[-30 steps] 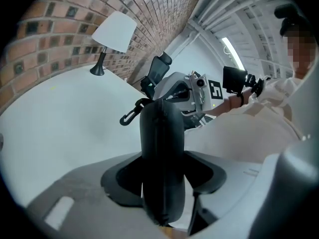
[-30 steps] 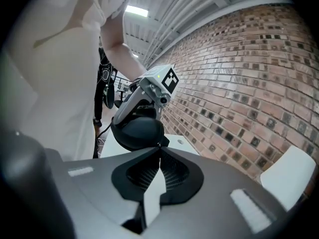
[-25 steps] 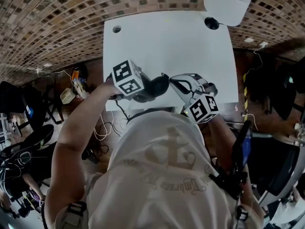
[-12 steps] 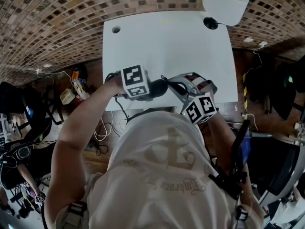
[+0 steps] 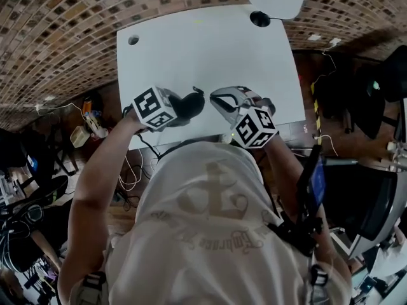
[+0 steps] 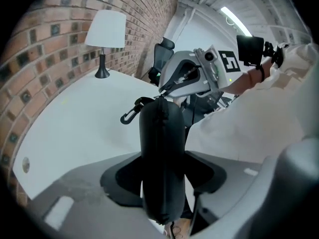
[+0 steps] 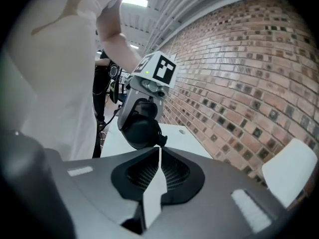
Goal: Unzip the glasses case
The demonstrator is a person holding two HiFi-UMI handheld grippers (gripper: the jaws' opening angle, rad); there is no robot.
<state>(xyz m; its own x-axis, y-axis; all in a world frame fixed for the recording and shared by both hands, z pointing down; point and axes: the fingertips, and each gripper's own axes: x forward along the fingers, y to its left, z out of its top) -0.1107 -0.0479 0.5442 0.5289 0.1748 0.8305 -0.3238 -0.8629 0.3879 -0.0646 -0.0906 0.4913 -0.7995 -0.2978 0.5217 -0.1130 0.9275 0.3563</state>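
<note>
Left gripper view: jaws, just opening slightly, grip glasses case (image 6: 160, 153).

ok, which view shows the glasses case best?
Left gripper view: the glasses case fills the centre, its zip seam and clip plain. Head view shows the case small and dark; right gripper view shows only one rounded end.

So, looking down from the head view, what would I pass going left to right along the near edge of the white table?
First the left claw → the black oval glasses case gripped in it → the right claw, shut, its tip close to the case's end.
</note>
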